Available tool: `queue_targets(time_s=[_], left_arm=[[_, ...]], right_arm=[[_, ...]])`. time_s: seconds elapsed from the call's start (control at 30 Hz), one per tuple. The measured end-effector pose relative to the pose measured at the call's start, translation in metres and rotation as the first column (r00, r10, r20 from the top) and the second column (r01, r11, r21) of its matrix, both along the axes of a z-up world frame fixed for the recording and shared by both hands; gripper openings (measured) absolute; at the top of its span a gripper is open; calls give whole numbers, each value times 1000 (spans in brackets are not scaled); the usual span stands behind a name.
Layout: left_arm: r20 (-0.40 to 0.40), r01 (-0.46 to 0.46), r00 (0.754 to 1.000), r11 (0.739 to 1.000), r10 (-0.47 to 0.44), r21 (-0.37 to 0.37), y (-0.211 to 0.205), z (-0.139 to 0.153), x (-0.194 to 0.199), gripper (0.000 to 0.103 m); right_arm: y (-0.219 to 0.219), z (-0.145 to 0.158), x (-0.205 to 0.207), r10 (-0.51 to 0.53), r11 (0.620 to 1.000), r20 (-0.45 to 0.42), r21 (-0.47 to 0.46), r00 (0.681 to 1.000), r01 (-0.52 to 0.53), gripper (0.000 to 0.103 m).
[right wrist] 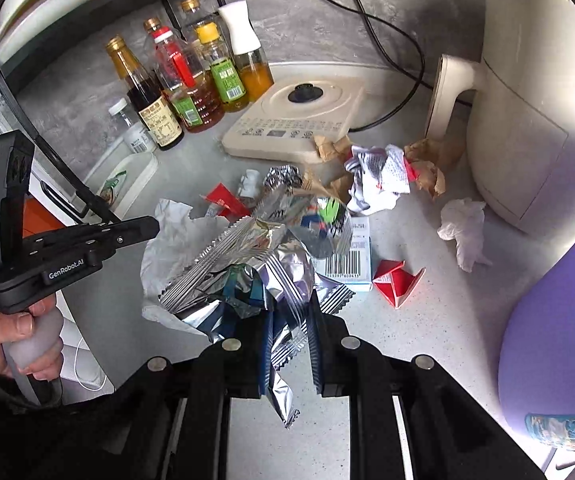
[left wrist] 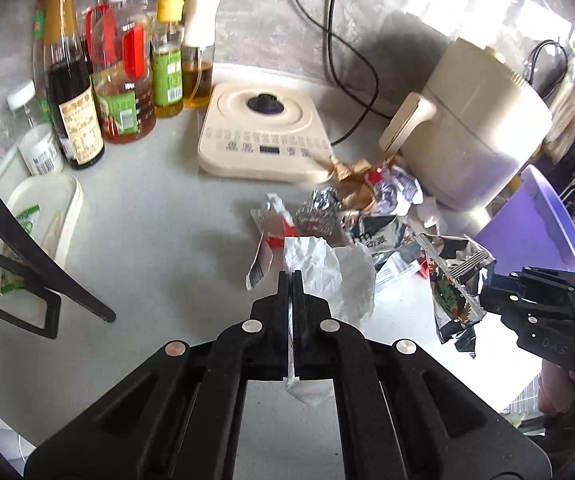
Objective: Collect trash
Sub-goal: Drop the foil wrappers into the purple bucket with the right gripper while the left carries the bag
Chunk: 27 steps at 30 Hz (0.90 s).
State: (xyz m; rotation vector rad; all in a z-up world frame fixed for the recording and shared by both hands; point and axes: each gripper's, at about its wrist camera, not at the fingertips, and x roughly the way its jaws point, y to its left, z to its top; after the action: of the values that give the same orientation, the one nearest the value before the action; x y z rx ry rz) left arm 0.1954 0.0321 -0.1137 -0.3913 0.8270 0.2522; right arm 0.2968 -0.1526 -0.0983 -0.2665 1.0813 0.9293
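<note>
My left gripper (left wrist: 292, 276) is shut on a crumpled white paper wrapper (left wrist: 327, 272), held above the counter; it also shows at the left of the right wrist view (right wrist: 149, 228) with the paper (right wrist: 167, 236). My right gripper (right wrist: 291, 312) is shut on a silver foil snack bag (right wrist: 247, 264); in the left wrist view it (left wrist: 487, 292) holds that bag (left wrist: 453, 280) at the right. A pile of trash lies ahead: foil wrappers (left wrist: 321, 212), brown paper (left wrist: 351, 184), red scraps (right wrist: 397, 280), a white tissue (right wrist: 463, 232), a barcoded box (right wrist: 347, 264).
A cream induction cooker (left wrist: 259, 136) and sauce and oil bottles (left wrist: 123, 80) stand at the back. A cream air fryer (left wrist: 475, 128) stands at the right. A purple bin (right wrist: 559, 320) is at the right edge. A white tray (left wrist: 43, 216) lies left.
</note>
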Motion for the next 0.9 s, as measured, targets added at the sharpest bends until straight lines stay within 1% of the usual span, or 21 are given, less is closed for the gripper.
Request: queue_targets(time_s=[0.17,0.27,0.4,0.53,0.63,0.73,0.9], left_arm=[[118,-3,993,1000,3,0,7,37,-14,2],[174,3,985,1000,-7,20,9,57,-27,2],[218,14,976,1000,-16,12,12,75,-35,2],[254,43,966,998,-51,34,7,92,-32,2],[266,81,959,995,-93,56,-1,102,-20,2],[282,119,949,988,-141,97,-16,113,-4,2],[326,175,923,977,-205,119,-41,128,22,2]], right_arm=[[-3,29,-5,-14,999,65,40,998,11,16],[-8,45,-11,-42,997,96,65,995,36,16],[-17,64,-17,-90,991,126,108,988,77,16],[-34,88,-16,-147,983,167,136,975,125,16],[-53,109,-11,-203,973,220,158,954,170,16],[-77,125,2,-270,959,271,160,924,234,16],[-110,139,31,-351,935,361,90,864,343,16]])
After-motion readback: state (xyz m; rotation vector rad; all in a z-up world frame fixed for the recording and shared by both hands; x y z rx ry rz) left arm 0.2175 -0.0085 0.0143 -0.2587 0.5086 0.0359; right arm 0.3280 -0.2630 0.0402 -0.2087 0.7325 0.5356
